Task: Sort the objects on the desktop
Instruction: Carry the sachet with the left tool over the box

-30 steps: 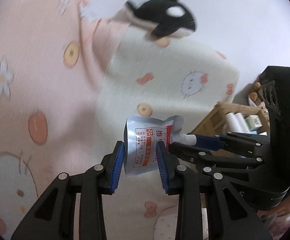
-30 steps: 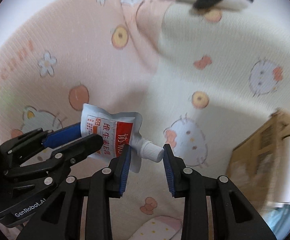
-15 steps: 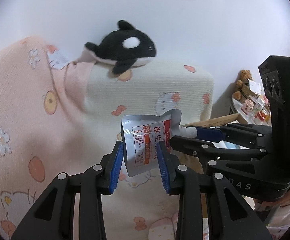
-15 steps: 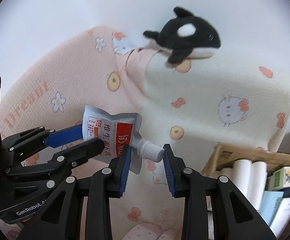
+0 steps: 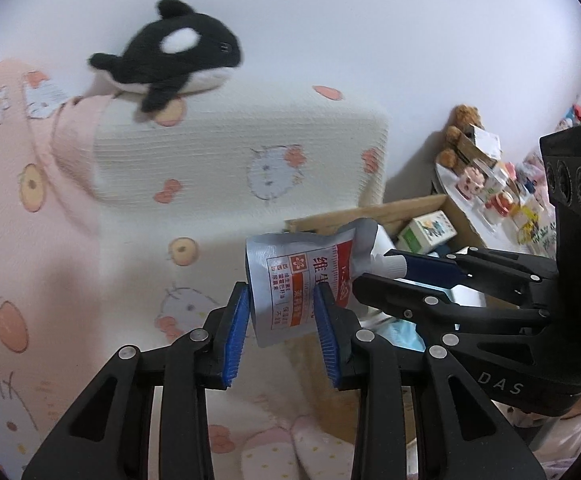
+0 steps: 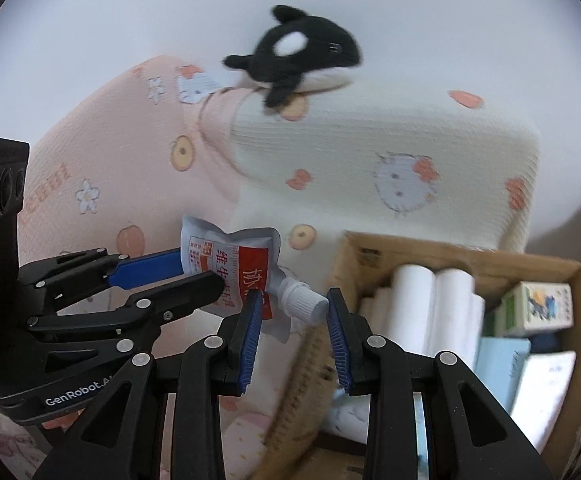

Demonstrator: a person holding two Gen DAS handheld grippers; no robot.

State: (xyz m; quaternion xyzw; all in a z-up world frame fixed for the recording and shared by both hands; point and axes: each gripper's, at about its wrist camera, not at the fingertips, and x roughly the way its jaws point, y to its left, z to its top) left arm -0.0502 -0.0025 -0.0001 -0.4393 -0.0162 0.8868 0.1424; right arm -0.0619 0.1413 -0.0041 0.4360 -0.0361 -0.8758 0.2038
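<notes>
Silver foil spout pouch sits clamped across its body between the blue pads of the left gripper in the left wrist view, held up in the air with its white cap poking toward the right gripper, whose fingers bracket the cap. Looks to me like the carry step of sorting: pouch is up and lines up roughly with the near edge of the cardboard box, so the next move probably calls for getting it over the box, then letting go. Behind it there's a pink and cream cartoon-print blanket with an orca plush on top, and a cluttered little table off by the white wall. Right wrist view: the right gripper has its pads either side of the cap with a visible gap, so apart, not pinching. The left gripper grips the pouch from the left. Box already holds white rolls and a small carton.
</notes>
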